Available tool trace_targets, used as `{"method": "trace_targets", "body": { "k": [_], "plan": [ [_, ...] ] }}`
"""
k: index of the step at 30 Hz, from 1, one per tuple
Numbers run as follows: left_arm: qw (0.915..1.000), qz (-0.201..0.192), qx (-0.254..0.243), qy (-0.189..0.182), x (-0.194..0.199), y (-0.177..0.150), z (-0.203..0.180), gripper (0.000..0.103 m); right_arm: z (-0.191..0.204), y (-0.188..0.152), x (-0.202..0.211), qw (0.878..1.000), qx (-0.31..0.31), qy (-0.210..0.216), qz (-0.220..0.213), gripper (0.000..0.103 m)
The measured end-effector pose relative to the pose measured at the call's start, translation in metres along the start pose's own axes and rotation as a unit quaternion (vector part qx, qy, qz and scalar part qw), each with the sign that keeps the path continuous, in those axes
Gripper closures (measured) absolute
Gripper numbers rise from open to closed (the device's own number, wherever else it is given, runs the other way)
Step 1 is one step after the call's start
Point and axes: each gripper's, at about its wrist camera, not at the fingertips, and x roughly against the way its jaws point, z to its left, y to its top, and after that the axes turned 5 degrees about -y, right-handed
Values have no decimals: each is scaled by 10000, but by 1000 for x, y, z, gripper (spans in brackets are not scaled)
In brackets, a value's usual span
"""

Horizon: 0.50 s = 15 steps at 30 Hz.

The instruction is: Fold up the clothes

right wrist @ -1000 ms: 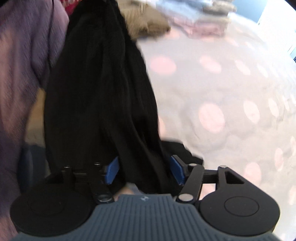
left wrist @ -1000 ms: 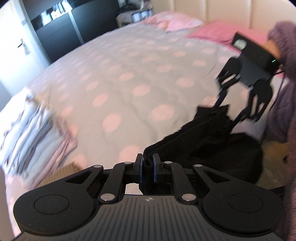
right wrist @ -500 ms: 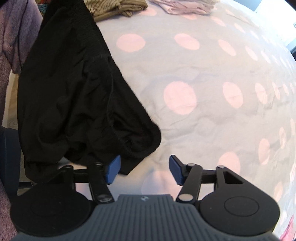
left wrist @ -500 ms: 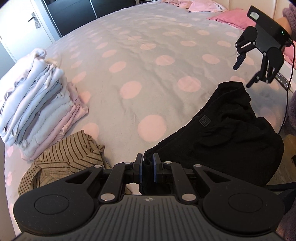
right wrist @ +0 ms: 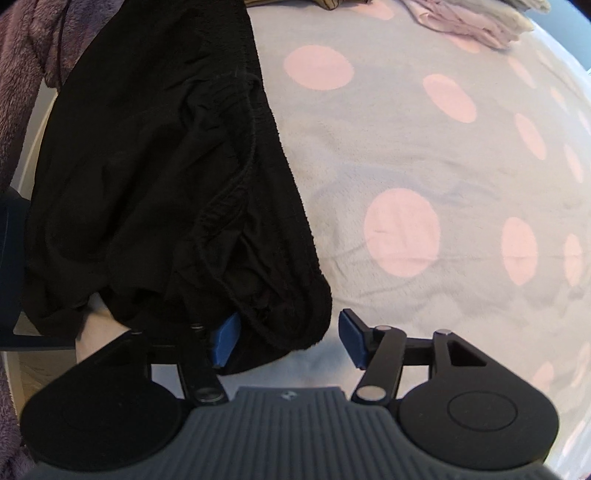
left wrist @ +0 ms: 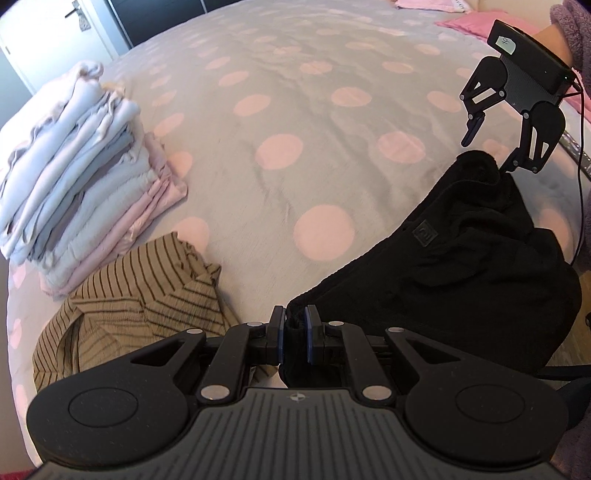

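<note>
A black garment [left wrist: 461,266] lies crumpled along the bed's near right edge, part of it hanging over the side. My left gripper [left wrist: 294,325] is shut on its near hem, and black cloth fills the gap between the blue pads. My right gripper [left wrist: 487,155] hovers over the garment's far end, pointing steeply down. In the right wrist view the right gripper [right wrist: 288,338] has its jaws opening. A rounded corner of the black garment [right wrist: 147,166] lies between the pads [right wrist: 225,336], which do not press on it.
The grey bedcover [left wrist: 295,92] with pink dots spreads ahead. A stack of folded clothes [left wrist: 74,166] stands at the left, with a crumpled striped garment [left wrist: 140,291] in front of it. Pink pillows [left wrist: 461,26] lie at the far end. A person's purple sleeve [left wrist: 572,29] is at the right.
Both grippers sank toward the bed. The black garment, which hung between them, now rests on the cover. The right jaws let it go and came back over its corner.
</note>
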Motion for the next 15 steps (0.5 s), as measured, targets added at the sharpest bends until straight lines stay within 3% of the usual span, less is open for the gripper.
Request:
{"method": "trace_targets", "body": {
  "k": [2,4,5,7,8,13,15],
  "plan": [
    [10000,41,54,3,-3,-2,4,94,-9,-4,-6,9998,-89,161,53,39],
    [9999,78,106,9,-6,-5,8,94,-30,-39,-5,9993,-205,285,85,41],
    [9999,97,132,11,-8,-7,10,94,-31,-27,-12,9989,-288,352,95,41],
    [9998,133,174,13,-11,-10,14,94,-32,-8,-19,9974,-478,534,95,53],
    [9997,151,191,13,-12,-12,16,94,-32,-1,-22,9964,-567,615,94,55],
    [9995,157,277,24,-16,-17,21,94,-41,-24,-12,9933,-885,749,21,84],
    [9994,156,304,46,-18,-16,23,94,-41,-35,-6,9918,-1026,755,-88,90]
  ]
}}
